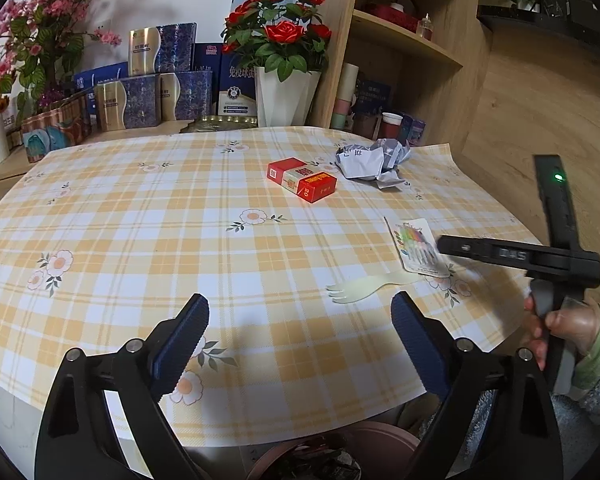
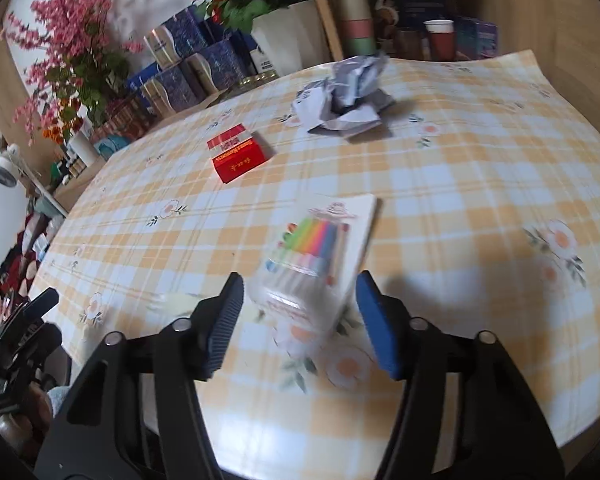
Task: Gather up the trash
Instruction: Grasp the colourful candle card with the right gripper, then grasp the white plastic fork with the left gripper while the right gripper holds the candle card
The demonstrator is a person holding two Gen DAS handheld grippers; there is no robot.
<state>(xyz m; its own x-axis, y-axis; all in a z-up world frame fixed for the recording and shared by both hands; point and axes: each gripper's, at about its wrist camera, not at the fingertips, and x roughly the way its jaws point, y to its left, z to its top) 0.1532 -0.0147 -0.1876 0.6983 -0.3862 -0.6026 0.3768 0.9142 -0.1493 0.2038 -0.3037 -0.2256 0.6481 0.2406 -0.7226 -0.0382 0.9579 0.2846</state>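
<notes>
Candle packet (image 2: 320, 256) between right fingers (image 2: 228, 320) — untouched, gaps either side; left fingers (image 1: 416, 332) wide apart — empty.

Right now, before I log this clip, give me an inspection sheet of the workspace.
Surface: checked floral tablecloth on the table.
Job's things: red cigarette box, crumpled paper, candle pack, pale plastic fork; all lying on the cloth.
Clutter: nothing seen on the cloth besides these.
Grippers: left gripper open, empty, above the cloth near the fork; right gripper straddles the candle pack's near end, pads not touching it.
Cables: nothing seen.
Surroundings: blue gift boxes, rose pot, wooden shelf, bin below the table edge.
</notes>
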